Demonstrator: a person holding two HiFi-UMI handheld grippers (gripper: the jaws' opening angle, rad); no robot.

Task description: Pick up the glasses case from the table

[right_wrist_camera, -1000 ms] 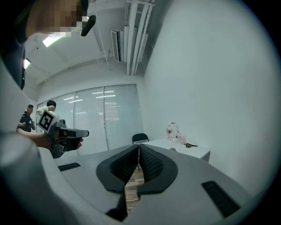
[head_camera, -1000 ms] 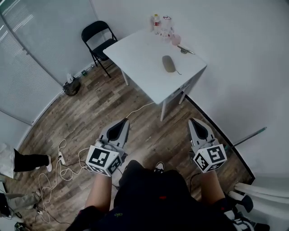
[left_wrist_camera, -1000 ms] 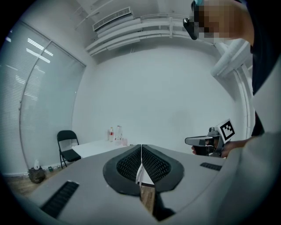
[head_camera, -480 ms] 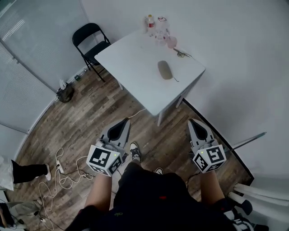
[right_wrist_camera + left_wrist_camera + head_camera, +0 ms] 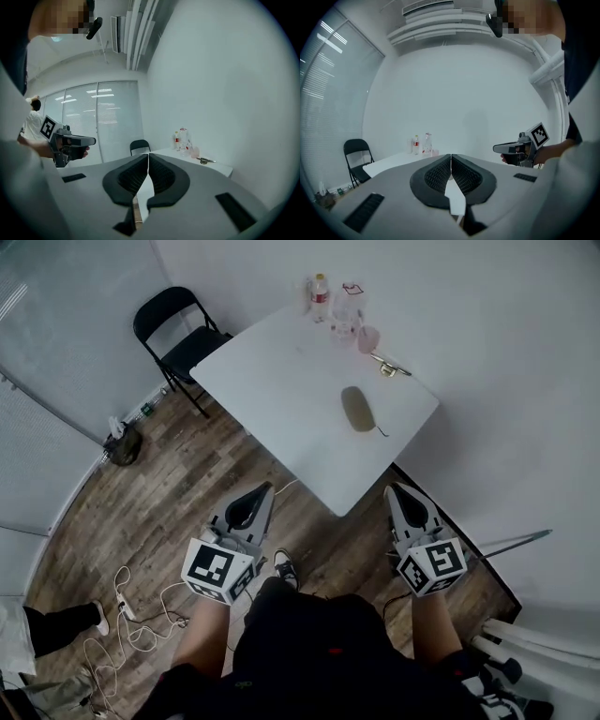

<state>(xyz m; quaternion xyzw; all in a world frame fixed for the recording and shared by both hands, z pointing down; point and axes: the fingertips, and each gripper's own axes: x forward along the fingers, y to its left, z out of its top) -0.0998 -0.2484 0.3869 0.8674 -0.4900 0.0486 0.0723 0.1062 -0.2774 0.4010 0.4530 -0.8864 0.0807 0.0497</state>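
Note:
The glasses case (image 5: 357,409), a grey-olive oval with a thin cord, lies on the white table (image 5: 272,381) toward its right side. My left gripper (image 5: 258,493) and right gripper (image 5: 398,490) are held side by side over the wooden floor, short of the table's near corner, both pointing at it. Both are shut with nothing between the jaws. In the left gripper view the left gripper (image 5: 451,155) has its pads pressed together; in the right gripper view the right gripper (image 5: 148,154) shows the same. The case is hidden behind the jaws in both gripper views.
Bottles and a glass (image 5: 337,306) stand at the table's far corner, with a small metal object (image 5: 388,367) nearby. A black folding chair (image 5: 173,329) stands left of the table. Cables (image 5: 131,601) lie on the floor at lower left. A white wall runs along the right.
The person has walked toward the table: it and the case have grown nearer in the head view, and both grippers have come forward together, still shut.

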